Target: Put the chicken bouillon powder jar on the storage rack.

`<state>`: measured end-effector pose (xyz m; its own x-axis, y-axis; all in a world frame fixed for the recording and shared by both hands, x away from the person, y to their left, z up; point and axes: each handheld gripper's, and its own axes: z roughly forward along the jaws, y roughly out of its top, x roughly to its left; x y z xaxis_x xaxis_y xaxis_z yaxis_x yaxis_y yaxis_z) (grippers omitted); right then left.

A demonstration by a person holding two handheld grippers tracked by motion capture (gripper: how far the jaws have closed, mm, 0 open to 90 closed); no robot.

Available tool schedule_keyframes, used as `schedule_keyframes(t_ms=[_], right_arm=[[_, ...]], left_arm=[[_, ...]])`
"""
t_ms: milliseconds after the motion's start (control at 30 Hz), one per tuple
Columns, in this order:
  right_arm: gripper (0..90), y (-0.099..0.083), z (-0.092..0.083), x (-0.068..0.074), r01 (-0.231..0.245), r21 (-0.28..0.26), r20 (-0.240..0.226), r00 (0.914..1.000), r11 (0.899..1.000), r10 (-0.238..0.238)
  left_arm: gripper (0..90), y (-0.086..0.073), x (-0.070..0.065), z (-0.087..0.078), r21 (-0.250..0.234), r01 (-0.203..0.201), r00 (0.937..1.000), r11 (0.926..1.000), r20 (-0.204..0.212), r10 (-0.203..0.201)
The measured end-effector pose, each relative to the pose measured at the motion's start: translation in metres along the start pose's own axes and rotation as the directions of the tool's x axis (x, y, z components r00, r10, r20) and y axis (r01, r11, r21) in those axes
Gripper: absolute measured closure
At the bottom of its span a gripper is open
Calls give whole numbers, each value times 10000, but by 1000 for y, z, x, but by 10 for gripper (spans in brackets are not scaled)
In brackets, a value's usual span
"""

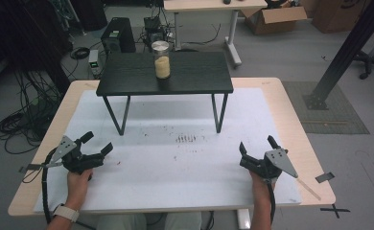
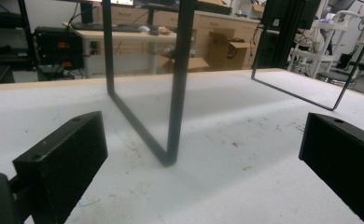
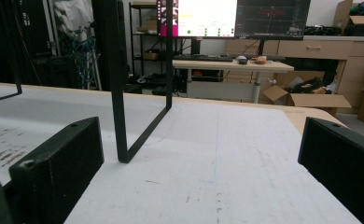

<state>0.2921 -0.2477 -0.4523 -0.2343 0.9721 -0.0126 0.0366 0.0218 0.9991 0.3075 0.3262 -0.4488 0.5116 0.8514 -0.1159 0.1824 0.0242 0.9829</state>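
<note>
A clear jar (image 1: 161, 59) with a silver lid, about half full of pale yellow grains, stands upright on a small black shelf table (image 1: 194, 76) at the far middle of the white mat (image 1: 185, 167). My left gripper (image 1: 98, 143) rests low on the mat at the near left, open and holding nothing; the shelf's left leg frame (image 2: 175, 93) stands ahead between its jaws. At the near right my right gripper (image 1: 258, 143) is also open and holds nothing, and it faces the shelf's right leg frame (image 3: 119, 93).
The shelf's thin black legs (image 1: 116, 115) stand on the mat between the grippers and the jar. Dark smudges (image 1: 185, 139) mark the mat's middle. Beyond the wooden tabletop (image 1: 295, 124) are cables, a desk, cardboard boxes (image 1: 271, 17) and a black post (image 1: 348, 48).
</note>
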Motion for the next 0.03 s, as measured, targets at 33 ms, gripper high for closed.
schedule_keyframes(t_ms=[33], right_arm=[[0, 0, 0, 0, 0, 0, 0, 10000, 10000, 0]], left_arm=[[14, 0, 0, 0, 0, 0, 10000, 10000, 0, 0]])
